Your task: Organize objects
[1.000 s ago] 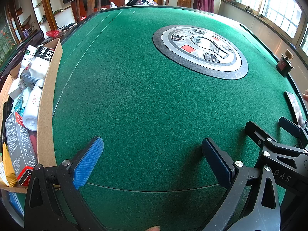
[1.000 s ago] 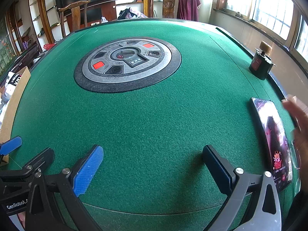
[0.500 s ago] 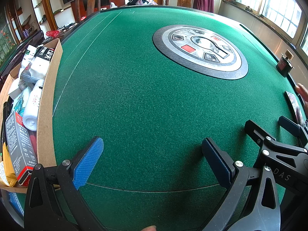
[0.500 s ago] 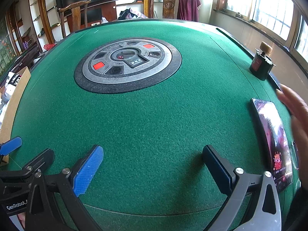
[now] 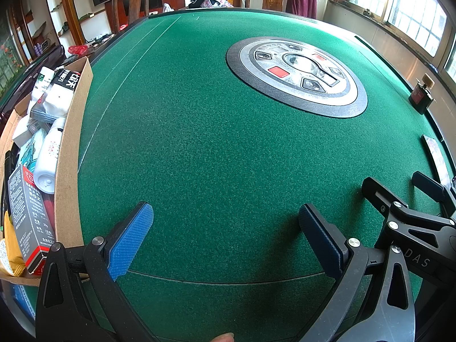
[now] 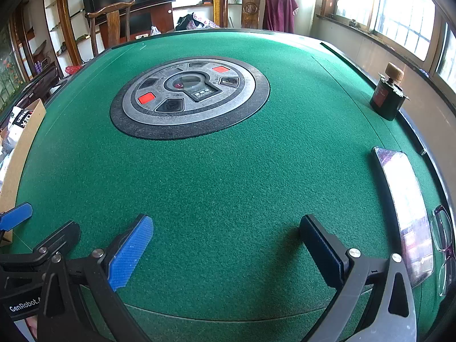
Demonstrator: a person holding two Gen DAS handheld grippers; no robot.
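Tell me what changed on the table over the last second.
A bare hand that hovered over the phone at the right edge has withdrawn from view, uncovering eyeglasses beside it. Left gripper, right gripper, bottle and cardboard box stayed put.

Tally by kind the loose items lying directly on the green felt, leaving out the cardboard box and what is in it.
Dark bottle with wooden cap: 1
Phone, screen lit: 1
Pair of glasses: 1
Total: 3

All three sit along the right edge of the table. Both grippers, left and right, are open and empty.
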